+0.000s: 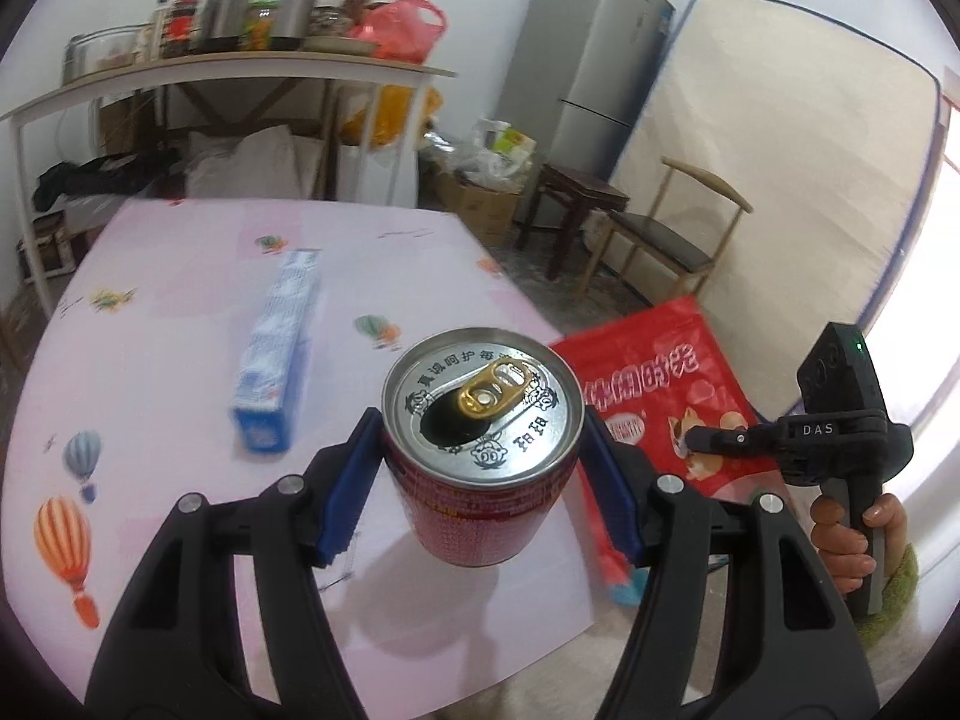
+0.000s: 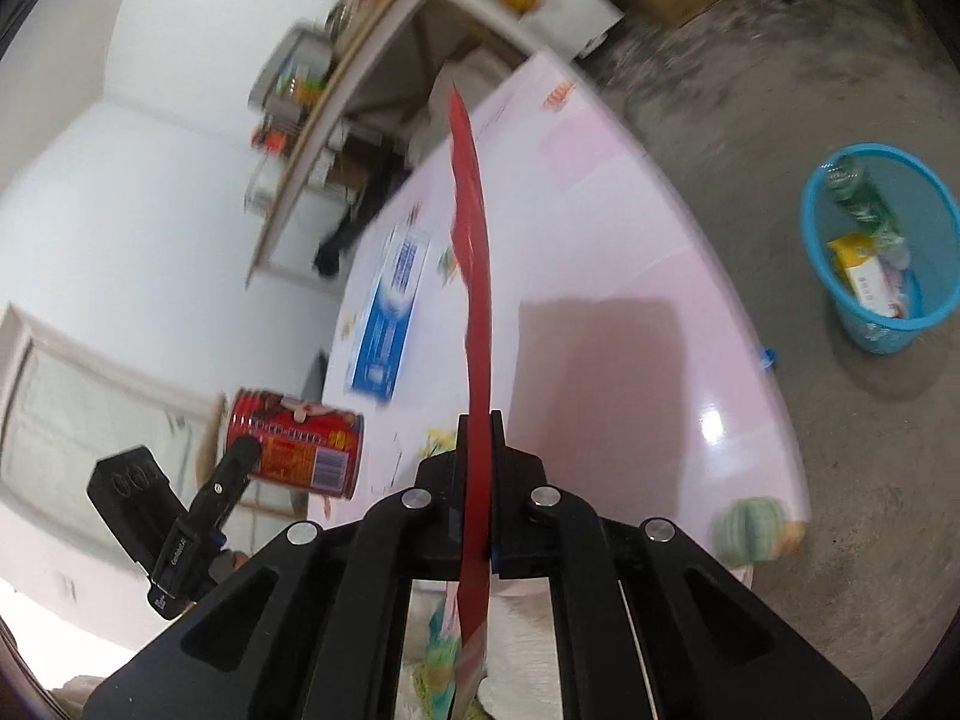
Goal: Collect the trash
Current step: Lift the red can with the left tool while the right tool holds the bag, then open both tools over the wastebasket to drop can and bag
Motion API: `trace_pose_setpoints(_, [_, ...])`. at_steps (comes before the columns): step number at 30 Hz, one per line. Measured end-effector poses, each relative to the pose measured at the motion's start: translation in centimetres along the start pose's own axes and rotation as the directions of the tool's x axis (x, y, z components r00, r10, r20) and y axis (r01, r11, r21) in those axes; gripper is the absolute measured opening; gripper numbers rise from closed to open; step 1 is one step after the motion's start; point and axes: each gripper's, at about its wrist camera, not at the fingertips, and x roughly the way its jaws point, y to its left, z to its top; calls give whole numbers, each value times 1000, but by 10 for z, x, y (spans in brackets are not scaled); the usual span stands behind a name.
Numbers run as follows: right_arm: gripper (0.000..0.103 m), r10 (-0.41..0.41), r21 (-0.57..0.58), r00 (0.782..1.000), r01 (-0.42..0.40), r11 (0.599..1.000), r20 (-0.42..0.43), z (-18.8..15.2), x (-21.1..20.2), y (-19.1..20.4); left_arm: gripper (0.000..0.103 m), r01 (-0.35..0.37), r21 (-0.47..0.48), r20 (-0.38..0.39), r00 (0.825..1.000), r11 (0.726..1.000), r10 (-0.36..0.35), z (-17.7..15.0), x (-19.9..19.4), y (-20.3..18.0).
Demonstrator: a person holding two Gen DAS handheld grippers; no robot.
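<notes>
From the left wrist we see our left gripper (image 1: 480, 450) with its jaws pinching a red can (image 1: 480, 450) by its sides, opened top up, lifted clear of the pink worktop (image 1: 180, 330). A blue box (image 1: 276, 360) lies flat on the worktop further off. To the right, our right gripper (image 1: 690, 439), in a hand (image 1: 852, 540), pinches a red pouch (image 1: 654, 396) by its edge.

From the right wrist, the right gripper's (image 2: 477, 420) jaws are pressed together on the pouch (image 2: 474, 276), which stands edge-on before the camera and casts a shadow on the worktop (image 2: 630, 276). The can (image 2: 294, 444) hangs in the left gripper (image 2: 240, 450) at lower left. The box (image 2: 390, 312) is still on the worktop. A blue bin (image 2: 936, 228) stands on the floor well apart from the worktop, with wrappers already inside.

We judge that both pieces are picked up and the carry is in hand. Next, we should bring each over the bin's mouth and spread the jaws there, then return for the box.
</notes>
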Motion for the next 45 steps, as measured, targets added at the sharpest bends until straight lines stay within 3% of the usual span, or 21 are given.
trace_pose_setpoints(11, [4, -8, 173, 979, -28, 985, 203, 6, -69, -81, 62, 144, 80, -99, 986, 986, -136, 38, 78, -80])
trace_pose_setpoints(14, [4, -52, 220, 961, -10, 976, 273, 8, -96, -104, 62, 207, 86, -148, 970, 974, -193, 52, 109, -105])
trace_pose_setpoints(17, [4, -143, 281, 929, 44, 959, 342, 15, -124, -135, 62, 257, 107, -210, 950, 960, -231, 67, 147, -136])
trace_pose_setpoints(20, [4, -199, 339, 913, 72, 938, 357, 23, -135, -166, 62, 306, 121, -294, 920, 944, -260, 78, 193, -171])
trace_pose_setpoints(27, [4, -289, 476, 918, 133, 869, 271, 61, -96, -242, 62, 278, 171, -507, 847, 945, -157, 69, 322, -238])
trace_pose_setpoints(30, [4, -312, 511, 916, 148, 846, 251, 82, -76, -268, 62, 247, 195, -542, 833, 949, -106, 62, 366, -253])
trace_pose_setpoints(33, [8, -359, 536, 901, 183, 824, 244, 102, -55, -290, 62, 233, 188, -570, 817, 954, -87, 59, 400, -264])
trace_pose_setpoints(34, [8, -369, 543, 900, 194, 817, 234, 107, -48, -298, 67, 231, 183, -582, 809, 956, -84, 58, 409, -265])
trace_pose_setpoints(35, [20, -380, 551, 899, 208, 808, 219, 112, -39, -307, 74, 229, 180, -599, 797, 957, -78, 56, 418, -268])
trace_pose_setpoints(36, [39, -390, 562, 899, 222, 797, 198, 115, -28, -318, 74, 216, 173, -611, 788, 961, -67, 54, 426, -266])
trace_pose_setpoints(37, [45, -400, 573, 899, 235, 785, 179, 117, -21, -327, 74, 200, 161, -616, 786, 966, -60, 53, 430, -262])
trace_pose_setpoints(41, [47, -443, 611, 889, 286, 738, 119, 100, -5, -349, 74, 197, 81, -616, 780, 977, -107, 55, 419, -247])
trace_pose_setpoints(45, [47, -461, 610, 879, 298, 734, 125, 79, -12, -348, 74, 210, 104, -558, 821, 972, -118, 65, 384, -231])
